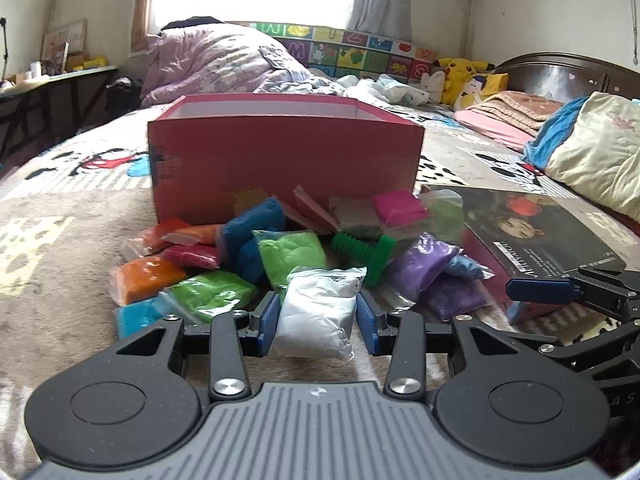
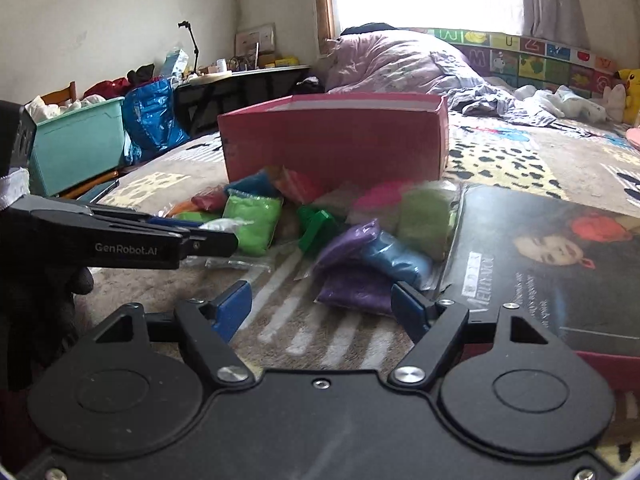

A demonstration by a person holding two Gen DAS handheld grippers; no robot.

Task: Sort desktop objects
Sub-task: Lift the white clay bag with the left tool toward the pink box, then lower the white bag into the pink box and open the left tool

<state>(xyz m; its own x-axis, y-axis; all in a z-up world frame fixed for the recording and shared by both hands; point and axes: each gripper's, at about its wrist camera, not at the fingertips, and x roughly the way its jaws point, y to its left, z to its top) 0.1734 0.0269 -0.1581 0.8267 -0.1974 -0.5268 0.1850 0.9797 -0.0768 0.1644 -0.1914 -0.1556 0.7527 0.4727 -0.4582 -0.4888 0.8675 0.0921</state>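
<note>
A pile of small clay bags in many colours lies on the bed cover in front of an open red box point(image 1: 284, 152). A green toy bolt point(image 1: 362, 250) lies among them. My left gripper point(image 1: 318, 320) is open, its blue pads on either side of a white bag point(image 1: 320, 312), with small gaps. My right gripper point(image 2: 324, 306) is open wide and empty, low over the cover, just short of a purple bag point(image 2: 352, 286) and a blue bag point(image 2: 392, 258). The left gripper also shows in the right wrist view point(image 2: 208, 236), next to the white bag point(image 2: 224, 224).
A dark box lid with a portrait point(image 1: 532, 224) lies right of the pile; it also shows in the right wrist view point(image 2: 552, 264). Rumpled quilts and plush toys lie further back on the bed. A teal bin point(image 2: 76, 144) and blue sack stand beside the bed at left.
</note>
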